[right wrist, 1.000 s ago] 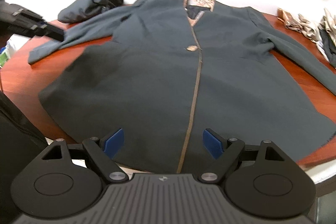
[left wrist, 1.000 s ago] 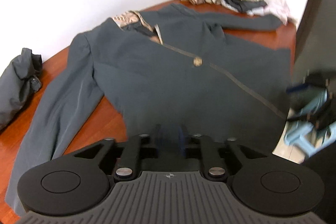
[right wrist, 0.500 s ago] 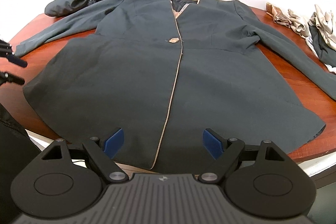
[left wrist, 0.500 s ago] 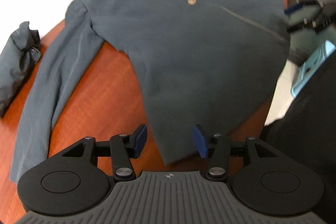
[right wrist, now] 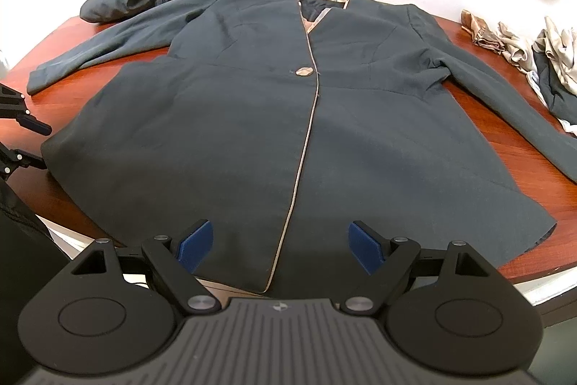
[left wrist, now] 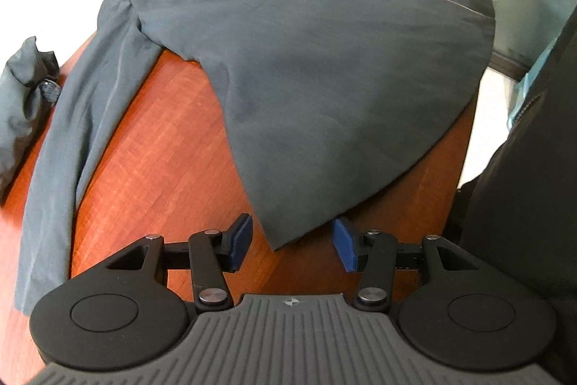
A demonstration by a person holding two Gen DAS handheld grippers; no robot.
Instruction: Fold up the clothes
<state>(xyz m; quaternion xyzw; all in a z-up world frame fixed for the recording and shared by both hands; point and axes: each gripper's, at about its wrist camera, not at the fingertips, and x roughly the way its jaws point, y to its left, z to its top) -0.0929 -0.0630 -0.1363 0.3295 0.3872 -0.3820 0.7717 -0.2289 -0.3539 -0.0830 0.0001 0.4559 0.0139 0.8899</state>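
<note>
From the left wrist view, the jacket (left wrist: 324, 67) lies spread flat, front up, on the wooden table (left wrist: 155, 168), its one sleeve (left wrist: 72, 132) stretched along the near left side. The left gripper (left wrist: 290, 242) hangs low over the table with its jaws spread apart and nothing between them; the jacket's lower corner (left wrist: 277, 240) points right into the gap. That lineup suits a pinch on the corner, which is the sort of hold a fold across the body would need, though whether that is intended is only a guess. A bundled dark garment (left wrist: 21, 103) sits at the far left edge, apart from the sleeve. The other gripper shows at the upper right, off the table's edge.

From the right wrist view, the jacket (right wrist: 288, 118) is seen from its hem, buttoned at the single button (right wrist: 304, 71), both sleeves thrown out to the sides. Laid this flat and open, no fold shows in it. The right gripper (right wrist: 281, 249) hovers just over the hem near the front edge, jaws wide and empty, placed as if to take the hem. A heap of crumpled clothes (right wrist: 541, 60) lies at the table's far right, clear of the jacket's sleeve.
</note>
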